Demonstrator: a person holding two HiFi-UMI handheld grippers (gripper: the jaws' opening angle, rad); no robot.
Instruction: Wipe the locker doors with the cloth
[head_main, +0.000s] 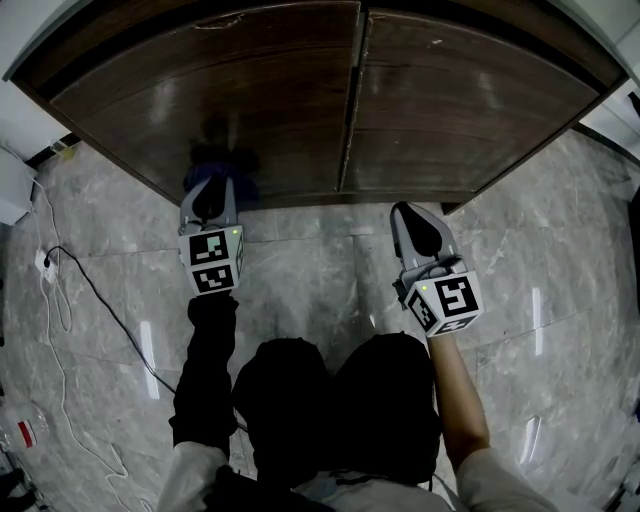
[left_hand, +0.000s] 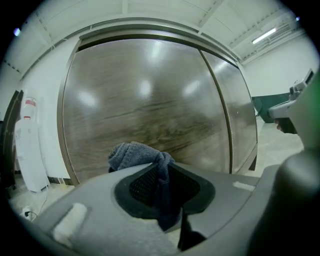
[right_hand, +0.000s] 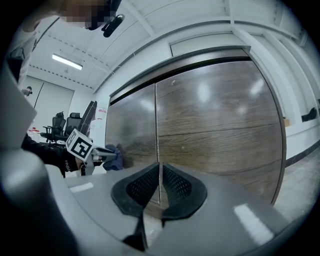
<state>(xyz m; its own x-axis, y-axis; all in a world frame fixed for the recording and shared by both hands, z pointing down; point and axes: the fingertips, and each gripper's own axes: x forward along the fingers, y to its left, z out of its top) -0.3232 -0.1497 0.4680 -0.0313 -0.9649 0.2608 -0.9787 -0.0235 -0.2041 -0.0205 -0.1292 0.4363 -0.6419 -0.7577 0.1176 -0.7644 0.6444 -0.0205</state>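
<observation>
Two dark brown locker doors fill the top of the head view, the left door and the right door, split by a thin seam. My left gripper is shut on a bunched blue-grey cloth, which sits against the lower part of the left door. In the left gripper view the cloth bulges out past the jaws of the left gripper, in front of the left door. My right gripper is held near the right door's lower edge, shut and empty.
The floor is grey marble. A white cable and a white box lie at the left, and a bottle at the bottom left. A white unit stands left of the locker. Office chairs stand far off.
</observation>
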